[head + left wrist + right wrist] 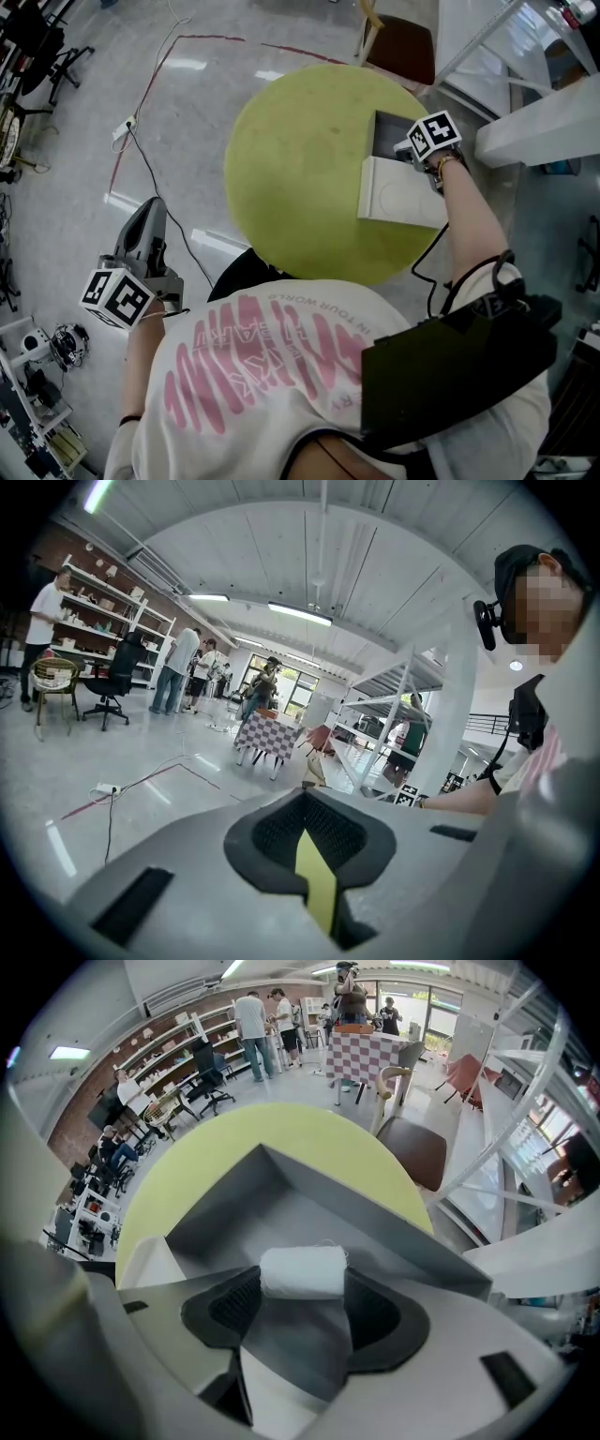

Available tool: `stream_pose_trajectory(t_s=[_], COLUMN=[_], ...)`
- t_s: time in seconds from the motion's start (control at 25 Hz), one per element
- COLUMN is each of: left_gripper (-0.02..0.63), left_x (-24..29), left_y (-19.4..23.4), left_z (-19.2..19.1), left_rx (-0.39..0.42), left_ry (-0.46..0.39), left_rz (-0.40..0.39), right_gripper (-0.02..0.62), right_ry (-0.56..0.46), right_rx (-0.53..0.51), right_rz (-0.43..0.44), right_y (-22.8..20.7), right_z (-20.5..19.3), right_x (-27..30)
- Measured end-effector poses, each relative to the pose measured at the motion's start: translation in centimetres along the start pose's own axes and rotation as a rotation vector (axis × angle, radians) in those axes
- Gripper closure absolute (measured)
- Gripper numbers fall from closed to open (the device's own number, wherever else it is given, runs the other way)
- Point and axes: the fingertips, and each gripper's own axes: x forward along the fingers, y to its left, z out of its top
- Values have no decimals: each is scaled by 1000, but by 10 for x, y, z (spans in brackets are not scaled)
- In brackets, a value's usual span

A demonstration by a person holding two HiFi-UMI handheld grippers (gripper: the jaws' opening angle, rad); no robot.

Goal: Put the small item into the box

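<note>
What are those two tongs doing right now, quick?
Left tongs: shut, holding nothing.
Right tongs: shut on a white roll, above the grey box.

Worktop (300,169) bare across left and middle, wide open. Box (389,120) at right edge open on top, walls all round. Lid (394,192) flat just beside it. Chair (403,47) beyond far rim.

Round green table (300,169), grey box (386,136), white lid (398,195)
</note>
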Motion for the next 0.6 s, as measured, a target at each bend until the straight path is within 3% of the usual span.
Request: stream_pose_trajectory(t_s=[0.36,0.6], left_gripper=[598,599], left_x=[18,28], left_y=[-8,-27], left_z=[-7,-8], left_rx=[2,68], left_ry=[20,42], left_rz=[-27,-59], right_gripper=[327,327], right_ry=[0,7], right_rx=[1,0], right_rz=[5,8], right_y=[1,0], right_z=[3,1], right_x=[1,0])
